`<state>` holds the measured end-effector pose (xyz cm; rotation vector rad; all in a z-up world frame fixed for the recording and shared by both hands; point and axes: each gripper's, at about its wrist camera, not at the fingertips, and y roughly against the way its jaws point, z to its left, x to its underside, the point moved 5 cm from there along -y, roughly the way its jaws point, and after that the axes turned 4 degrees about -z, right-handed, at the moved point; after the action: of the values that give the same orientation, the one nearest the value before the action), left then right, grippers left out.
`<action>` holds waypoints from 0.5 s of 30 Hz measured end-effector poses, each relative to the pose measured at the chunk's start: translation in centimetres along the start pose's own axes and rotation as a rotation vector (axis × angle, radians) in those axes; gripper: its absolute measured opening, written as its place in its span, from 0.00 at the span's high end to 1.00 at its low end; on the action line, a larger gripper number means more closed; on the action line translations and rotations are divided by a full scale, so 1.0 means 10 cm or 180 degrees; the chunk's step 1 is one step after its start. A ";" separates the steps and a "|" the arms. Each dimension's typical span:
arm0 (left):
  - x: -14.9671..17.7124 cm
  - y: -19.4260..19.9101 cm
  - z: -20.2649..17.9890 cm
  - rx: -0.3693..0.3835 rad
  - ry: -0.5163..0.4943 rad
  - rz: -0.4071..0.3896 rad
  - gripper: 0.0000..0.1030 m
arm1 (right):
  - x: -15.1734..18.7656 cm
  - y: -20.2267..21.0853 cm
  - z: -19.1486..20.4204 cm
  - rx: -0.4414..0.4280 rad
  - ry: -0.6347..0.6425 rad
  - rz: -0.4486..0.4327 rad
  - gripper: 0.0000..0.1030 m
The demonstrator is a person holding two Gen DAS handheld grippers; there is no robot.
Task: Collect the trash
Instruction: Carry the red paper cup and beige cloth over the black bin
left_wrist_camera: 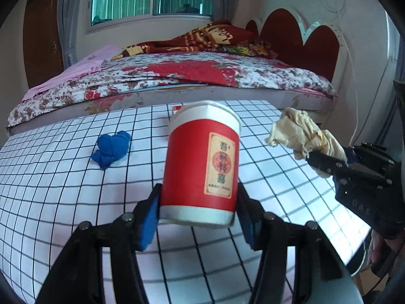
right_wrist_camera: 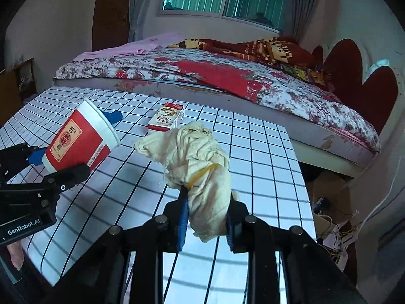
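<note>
My left gripper [left_wrist_camera: 198,210] is shut on the base of a red paper cup [left_wrist_camera: 202,162] with a white rim, held above the checked table. The same cup [right_wrist_camera: 78,144] shows tilted at the left of the right wrist view, in the left gripper [right_wrist_camera: 60,169]. My right gripper [right_wrist_camera: 207,215] is shut on a crumpled cream cloth wad [right_wrist_camera: 200,162] bound by a yellow rubber band. That wad [left_wrist_camera: 301,134] and the right gripper [left_wrist_camera: 329,162] appear at the right of the left wrist view. A blue crumpled wad [left_wrist_camera: 111,148] lies on the table. A small red-and-white carton [right_wrist_camera: 167,119] lies further back.
The table [right_wrist_camera: 227,136] has a white cloth with a black grid. A bed with a floral cover [left_wrist_camera: 202,73] runs along its far side. A cardboard box with wires [right_wrist_camera: 329,202] sits on the floor right of the table. A person's fingers [right_wrist_camera: 15,255] show at the lower left.
</note>
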<state>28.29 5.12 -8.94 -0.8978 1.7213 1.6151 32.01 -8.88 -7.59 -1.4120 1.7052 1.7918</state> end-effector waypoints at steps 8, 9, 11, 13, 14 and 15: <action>0.13 0.31 -0.36 0.0175 -0.0140 -0.0025 0.46 | 0.30 0.52 -0.28 0.0097 -0.0244 -0.0060 0.75; 0.14 0.35 -0.41 0.0197 -0.0156 -0.0029 0.46 | 0.35 0.59 -0.32 0.0116 -0.0285 -0.0064 0.75; 0.17 0.41 -0.54 0.0253 -0.0205 -0.0036 0.46 | 0.42 0.69 -0.41 0.0139 -0.0373 -0.0071 0.75; 0.19 0.46 -0.67 0.0305 -0.0254 -0.0039 0.46 | 0.52 0.82 -0.51 0.0182 -0.0465 -0.0079 0.75; 0.20 0.49 -0.74 0.0340 -0.0278 -0.0044 0.46 | 0.57 0.89 -0.56 0.0204 -0.0511 -0.0086 0.75; 0.21 0.52 -0.82 0.0369 -0.0309 -0.0053 0.46 | 0.60 0.94 -0.60 0.0214 -0.0542 -0.0095 0.75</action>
<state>22.99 -3.05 -7.01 -0.7638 1.7165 1.5063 24.55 -18.93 -5.59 -1.2141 1.6329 1.7664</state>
